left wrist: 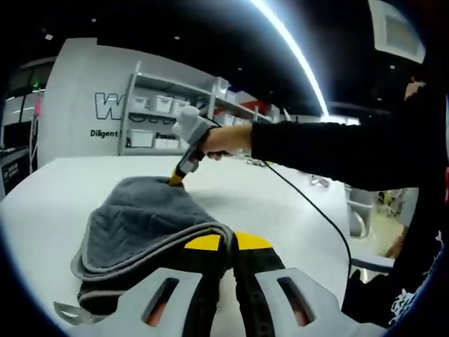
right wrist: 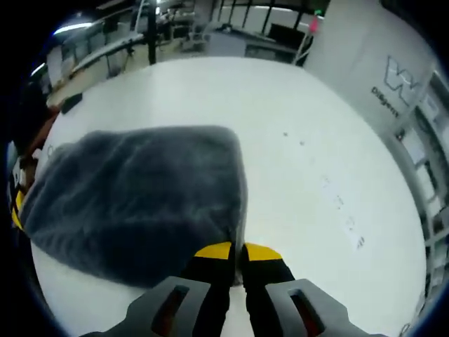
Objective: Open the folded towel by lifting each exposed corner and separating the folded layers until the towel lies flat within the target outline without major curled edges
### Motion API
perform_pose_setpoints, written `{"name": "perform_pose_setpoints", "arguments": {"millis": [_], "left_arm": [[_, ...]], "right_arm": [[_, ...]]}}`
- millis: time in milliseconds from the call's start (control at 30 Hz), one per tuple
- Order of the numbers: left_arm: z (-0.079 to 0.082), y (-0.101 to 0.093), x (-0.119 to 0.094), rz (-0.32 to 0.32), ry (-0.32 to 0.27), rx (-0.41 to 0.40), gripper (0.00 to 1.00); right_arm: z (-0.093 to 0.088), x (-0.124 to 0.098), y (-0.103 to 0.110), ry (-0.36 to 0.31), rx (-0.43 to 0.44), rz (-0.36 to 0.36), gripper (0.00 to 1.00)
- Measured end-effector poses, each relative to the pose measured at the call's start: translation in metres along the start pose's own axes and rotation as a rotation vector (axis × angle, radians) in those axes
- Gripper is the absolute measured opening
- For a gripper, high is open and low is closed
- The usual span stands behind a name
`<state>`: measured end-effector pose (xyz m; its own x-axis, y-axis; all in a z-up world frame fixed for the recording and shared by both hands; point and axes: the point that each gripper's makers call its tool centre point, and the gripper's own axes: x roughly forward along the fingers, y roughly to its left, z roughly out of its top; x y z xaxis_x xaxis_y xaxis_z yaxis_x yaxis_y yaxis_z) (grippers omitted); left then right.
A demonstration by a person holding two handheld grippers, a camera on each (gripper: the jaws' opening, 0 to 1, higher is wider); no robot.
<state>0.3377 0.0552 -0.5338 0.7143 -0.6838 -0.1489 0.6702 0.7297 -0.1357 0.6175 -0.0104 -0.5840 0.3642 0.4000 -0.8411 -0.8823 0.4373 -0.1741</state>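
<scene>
Left gripper view shows a grey towel (left wrist: 144, 225) lying folded on a white table (left wrist: 295, 203), filling the lower left of the frame. Its stacked layers are visible along the near edge, so it is not yet opened. At the bottom centre, the left gripper (left wrist: 228, 242) has its yellow-tipped jaws pressed together on the towel's near corner, apparently pinching the top layers so they can be lifted apart.

Across the towel, just above centre, the right gripper (left wrist: 177, 180) reaches down from a hand (left wrist: 226, 139) in a dark sleeve and touches the far corner. A black cable (left wrist: 309, 203) trails from it over the table toward the lower right.

Right gripper view looks down on the same towel (right wrist: 140, 196) spread across the left half of the frame, with the bare table (right wrist: 316, 140) to the right. The right gripper (right wrist: 237, 253) at bottom centre has its jaws closed on the towel's corner. Holding opposite corners probably lets both hands pull the fold open together.

No target outline can be made out on the table. Shelves (left wrist: 168, 112) with boxes stand well behind, upper centre in the left gripper view. Nothing lies on the table near the towel to block it; only the cable could snag.
</scene>
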Motion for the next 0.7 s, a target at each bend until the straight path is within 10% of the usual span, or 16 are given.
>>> {"name": "perform_pose_setpoints", "arguments": {"millis": [700], "left_arm": [[0.004, -0.007, 0.009, 0.013, -0.032, 0.017, 0.04]], "right_arm": [[0.014, 0.012, 0.003, 0.054, -0.112, -0.001, 0.01]]}}
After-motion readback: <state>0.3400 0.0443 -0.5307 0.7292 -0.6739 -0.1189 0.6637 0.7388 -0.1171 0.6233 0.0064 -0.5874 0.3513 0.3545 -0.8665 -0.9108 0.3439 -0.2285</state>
